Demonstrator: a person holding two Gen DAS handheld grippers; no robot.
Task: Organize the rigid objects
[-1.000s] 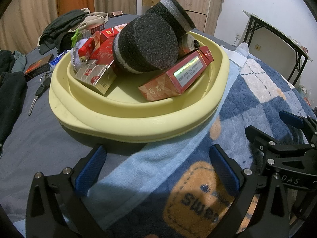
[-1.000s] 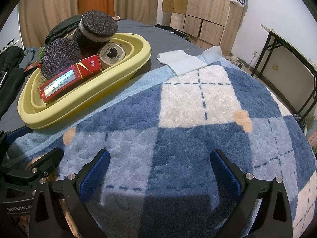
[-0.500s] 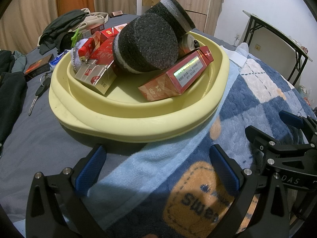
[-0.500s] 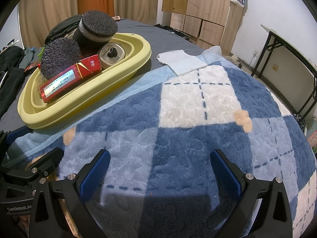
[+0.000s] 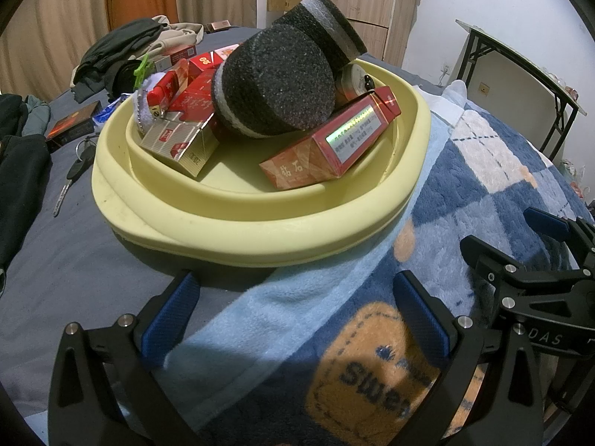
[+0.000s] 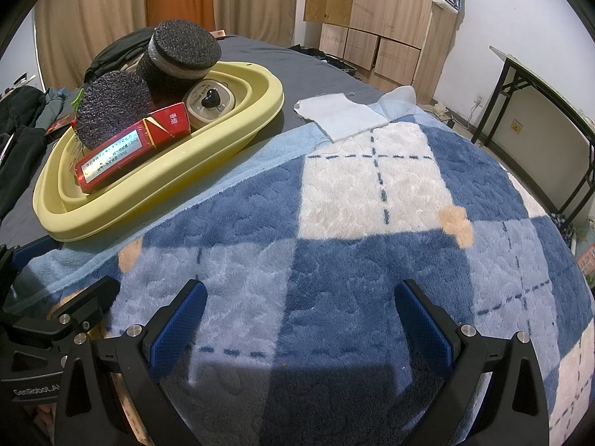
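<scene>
A pale yellow basin (image 5: 260, 238) (image 6: 238, 137) sits on the bed, partly on a blue checked blanket (image 6: 372, 223). It holds two black foam cylinders (image 5: 275, 85) (image 6: 111, 107), a long red carton (image 5: 334, 141) (image 6: 130, 148), several red and gold cigarette packs (image 5: 178, 141) and a round beige device (image 6: 210, 102). My left gripper (image 5: 293, 308) is open just in front of the basin's near rim, empty. My right gripper (image 6: 297, 319) is open over the bare blanket, to the right of the basin, empty.
Left of the basin on the grey sheet lie keys (image 5: 74, 171), a dark box (image 5: 72, 126) and piled dark clothes (image 5: 119, 44). A white cloth (image 6: 338, 115) lies past the blanket's far edge. A folding table (image 6: 539, 85) stands at right, wooden cabinets (image 6: 372, 18) behind.
</scene>
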